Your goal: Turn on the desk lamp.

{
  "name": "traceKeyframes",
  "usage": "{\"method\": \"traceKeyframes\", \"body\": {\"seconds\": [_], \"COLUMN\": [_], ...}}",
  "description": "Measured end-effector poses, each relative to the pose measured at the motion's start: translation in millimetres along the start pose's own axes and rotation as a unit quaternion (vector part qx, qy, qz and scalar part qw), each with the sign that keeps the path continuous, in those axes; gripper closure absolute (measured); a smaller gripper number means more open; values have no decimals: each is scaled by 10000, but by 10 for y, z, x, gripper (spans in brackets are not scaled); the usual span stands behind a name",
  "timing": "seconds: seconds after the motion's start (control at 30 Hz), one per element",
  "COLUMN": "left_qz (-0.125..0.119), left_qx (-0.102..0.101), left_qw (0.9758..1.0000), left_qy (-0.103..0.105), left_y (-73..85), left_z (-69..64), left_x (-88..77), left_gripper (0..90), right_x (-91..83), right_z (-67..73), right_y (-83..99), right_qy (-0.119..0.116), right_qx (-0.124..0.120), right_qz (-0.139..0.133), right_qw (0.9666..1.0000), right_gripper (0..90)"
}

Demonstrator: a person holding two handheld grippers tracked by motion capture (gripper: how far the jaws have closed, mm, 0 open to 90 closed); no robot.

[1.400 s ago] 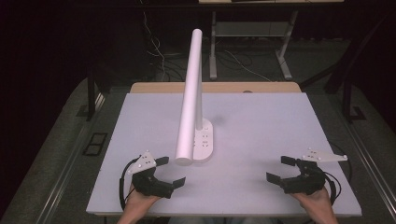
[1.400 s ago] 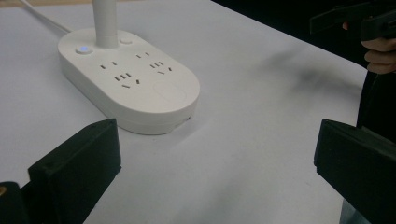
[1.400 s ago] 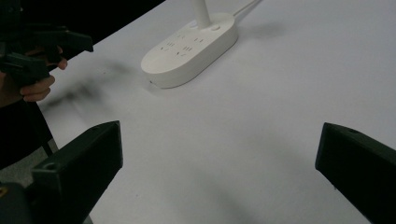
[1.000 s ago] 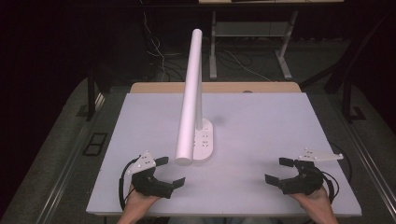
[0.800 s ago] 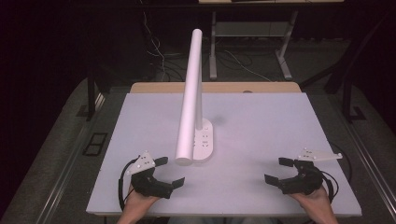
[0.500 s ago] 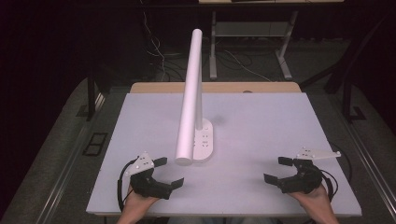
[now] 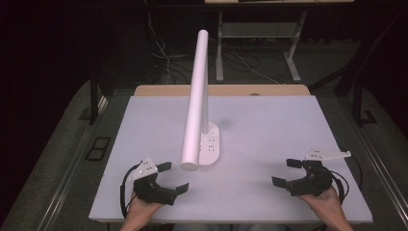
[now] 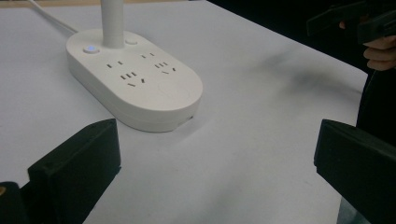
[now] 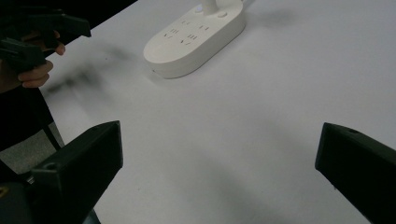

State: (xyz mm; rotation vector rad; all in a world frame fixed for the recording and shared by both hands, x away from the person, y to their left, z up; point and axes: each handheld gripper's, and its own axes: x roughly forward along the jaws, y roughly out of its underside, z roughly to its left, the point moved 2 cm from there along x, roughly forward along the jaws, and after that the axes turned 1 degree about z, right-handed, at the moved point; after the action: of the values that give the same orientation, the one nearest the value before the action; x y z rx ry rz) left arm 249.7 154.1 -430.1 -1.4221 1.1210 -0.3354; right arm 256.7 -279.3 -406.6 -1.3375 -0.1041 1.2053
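A white desk lamp stands mid-table: an oval base [image 7: 210,145] with power sockets and a long white tube head [image 7: 195,102] reaching toward the front. The same base [image 8: 135,77] lies ahead and left of my left jaws, and the base [image 9: 194,39] sits far ahead in the right gripper view. My left gripper [image 7: 172,178] rests open near the front left edge, nothing between its jaws. My right gripper [image 7: 287,173] stands open near the front right, also holding nothing. The left gripper [image 9: 42,35] appears across the table in the right gripper view, and the right gripper [image 8: 355,21] in the left gripper view.
The white tabletop [image 7: 269,130] has a wooden strip [image 7: 221,90] at its far edge. A thin white cord [image 8: 49,16] runs from the lamp base toward the back. Dark floor, cables and desk legs [image 7: 293,53] lie beyond the table.
Both grippers have drifted slightly toward the front edge; their jaws stay open. The lamp has not moved.
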Motion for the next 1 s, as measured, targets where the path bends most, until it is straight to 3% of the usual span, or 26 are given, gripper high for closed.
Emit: {"method": "traceKeyframes", "body": {"seconds": [0.5,1.0], "left_qz": [21,7], "left_qx": [1,3], "left_qw": [10000,10000], "left_qy": [-11,0], "left_y": [3,3], "left_z": [-1,-8], "left_x": [3,5], "left_gripper": [0,0], "right_x": [23,170], "right_z": [53,54], "right_y": [-264,-537], "right_qy": [-74,-178], "right_qx": [-282,-445], "right_qz": [59,345], "right_qw": [9996,9983], "right_gripper": [5,5]}}
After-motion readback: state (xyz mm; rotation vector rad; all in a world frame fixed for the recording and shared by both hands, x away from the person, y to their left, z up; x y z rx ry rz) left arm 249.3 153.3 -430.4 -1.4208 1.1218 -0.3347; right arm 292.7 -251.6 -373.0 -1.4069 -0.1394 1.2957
